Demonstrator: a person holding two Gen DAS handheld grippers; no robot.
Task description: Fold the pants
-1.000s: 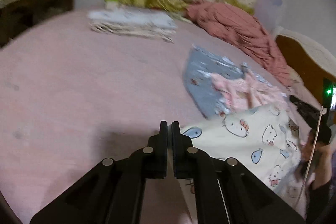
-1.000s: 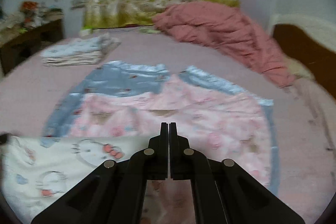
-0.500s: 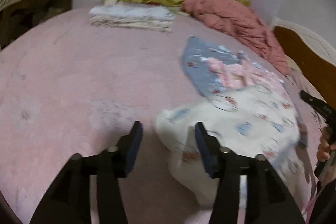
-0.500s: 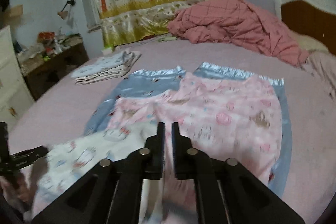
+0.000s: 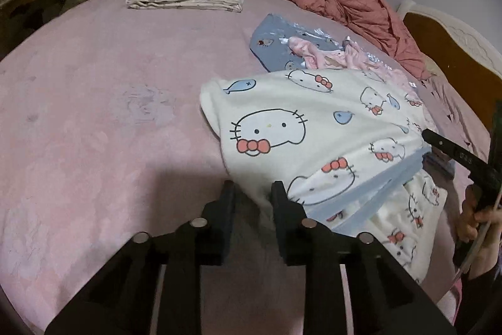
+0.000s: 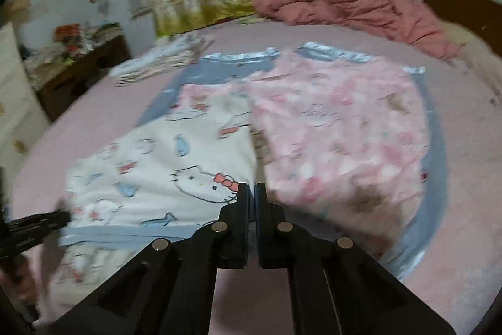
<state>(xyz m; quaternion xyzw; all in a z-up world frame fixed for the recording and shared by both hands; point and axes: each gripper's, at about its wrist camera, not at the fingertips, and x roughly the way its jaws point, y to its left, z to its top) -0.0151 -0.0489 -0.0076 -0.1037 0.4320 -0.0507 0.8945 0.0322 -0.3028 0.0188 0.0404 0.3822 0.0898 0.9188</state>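
White cat-print pants [image 5: 313,127] long axis diagonal; left tool [image 5: 252,193] apart, closing; right tool [image 6: 252,197] together.

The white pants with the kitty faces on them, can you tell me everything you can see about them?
The white soft-looking pants with cat faces, red bows and blue fish lie rumpled on the pink bed cover, a pale blue band crossing them near one end. Their far edge overlaps the pink patterned garment lying on the grey-blue one. The left gripper is open at their near edge, fabric between its fingers.
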